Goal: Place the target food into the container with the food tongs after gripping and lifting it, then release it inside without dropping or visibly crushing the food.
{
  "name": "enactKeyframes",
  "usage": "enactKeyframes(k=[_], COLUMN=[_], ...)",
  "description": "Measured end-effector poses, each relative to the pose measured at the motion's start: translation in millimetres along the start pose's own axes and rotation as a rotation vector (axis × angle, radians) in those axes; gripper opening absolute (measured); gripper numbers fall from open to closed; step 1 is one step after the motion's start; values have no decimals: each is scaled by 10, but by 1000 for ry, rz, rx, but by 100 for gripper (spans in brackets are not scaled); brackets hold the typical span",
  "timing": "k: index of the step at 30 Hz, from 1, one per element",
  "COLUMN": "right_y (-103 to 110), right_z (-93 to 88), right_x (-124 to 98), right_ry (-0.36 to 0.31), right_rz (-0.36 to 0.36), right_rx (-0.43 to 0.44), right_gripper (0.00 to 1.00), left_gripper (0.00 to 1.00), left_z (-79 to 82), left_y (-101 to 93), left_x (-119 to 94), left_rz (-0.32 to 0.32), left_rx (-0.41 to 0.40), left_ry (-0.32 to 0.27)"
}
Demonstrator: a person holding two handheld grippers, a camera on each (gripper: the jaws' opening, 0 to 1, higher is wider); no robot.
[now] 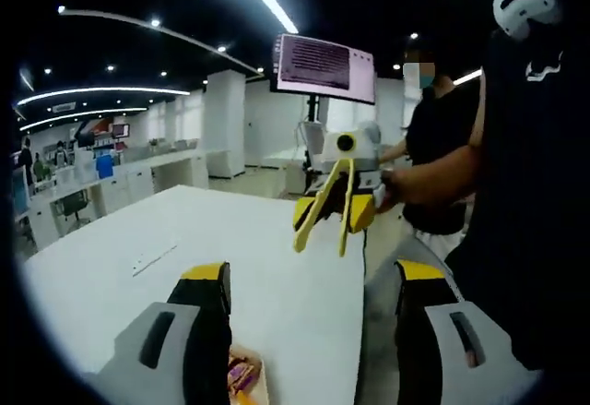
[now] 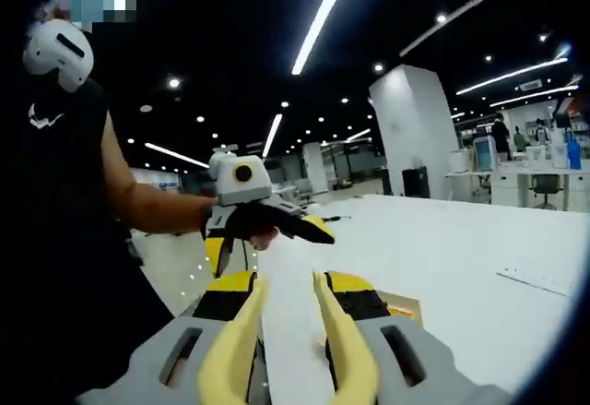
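Note:
Yellow food tongs [image 1: 313, 220] hang points-down from my right gripper [image 1: 336, 204], above the far part of the white table [image 1: 230, 230]. In the right gripper view the tongs [image 2: 343, 340] run forward between the jaws of my right gripper [image 2: 288, 290], which is shut on them; their two arms stand apart with nothing between. My left gripper [image 1: 313, 271] stands wide open over the table, holding nothing, and a hand carries it [image 2: 277, 225] in the right gripper view. A small orange and purple wrapped food item [image 1: 241, 373] lies on a tan container [image 1: 256, 387] by the left jaw. A tan container edge [image 2: 403, 309] peeks out behind the right jaw.
A monitor [image 1: 323, 64] on a stand rises behind the table. A second person in black [image 1: 442, 147] stands at the table's far right. A thin white strip [image 1: 152, 259] lies flat on the table, and also [image 2: 539, 280] near the right. Office desks [image 1: 111, 184] line the left.

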State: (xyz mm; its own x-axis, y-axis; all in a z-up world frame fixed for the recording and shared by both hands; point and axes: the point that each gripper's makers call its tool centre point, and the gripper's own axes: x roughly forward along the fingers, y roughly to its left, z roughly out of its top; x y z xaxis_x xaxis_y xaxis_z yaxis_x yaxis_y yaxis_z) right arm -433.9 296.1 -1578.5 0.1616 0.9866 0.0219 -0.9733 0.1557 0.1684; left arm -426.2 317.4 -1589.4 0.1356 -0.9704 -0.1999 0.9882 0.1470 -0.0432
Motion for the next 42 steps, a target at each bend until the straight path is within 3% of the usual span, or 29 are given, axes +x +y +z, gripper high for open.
enactKeyframes(k=[4, 10, 12, 18, 21, 23, 25, 29, 37, 42], right_y=[55, 131, 132, 120, 129, 71, 18, -56, -200, -281], right_z=[2, -11, -16, -5, -60, -112, -186, -174, -328, -460], right_x=[72, 129, 146, 155, 151, 125, 73, -11, -341, -555], right_ry=[17, 22, 19, 12, 35, 60, 100, 88, 105, 140], right_rz=[23, 63, 66, 61, 58, 25, -3, -37, -135, -206], right_rx=[-11, -14, -4, -25, -5, -13, 45, 35, 37, 41], right_gripper=[27, 27, 27, 26, 26, 25, 27, 32, 29, 28], left_gripper=[44, 30, 29, 23, 21, 18, 14, 3, 1, 1], left_z=[86, 72, 20, 29, -24, -59, -105, -125, -232, -355], left_y=[-119, -134, -161, -165, -183, -156, -137, -96, -26, -50], left_x=[64, 88, 112, 132, 150, 161, 158, 140, 126, 132], left_rz=[-54, -73, -85, -71, -69, -48, -35, -17, 24, 11], left_rx=[-13, -57, -83, -55, -43, -20, -7, -10, 62, 70], left_ry=[-27, -36, -21, -18, 13, 27, 49, 58, 102, 135])
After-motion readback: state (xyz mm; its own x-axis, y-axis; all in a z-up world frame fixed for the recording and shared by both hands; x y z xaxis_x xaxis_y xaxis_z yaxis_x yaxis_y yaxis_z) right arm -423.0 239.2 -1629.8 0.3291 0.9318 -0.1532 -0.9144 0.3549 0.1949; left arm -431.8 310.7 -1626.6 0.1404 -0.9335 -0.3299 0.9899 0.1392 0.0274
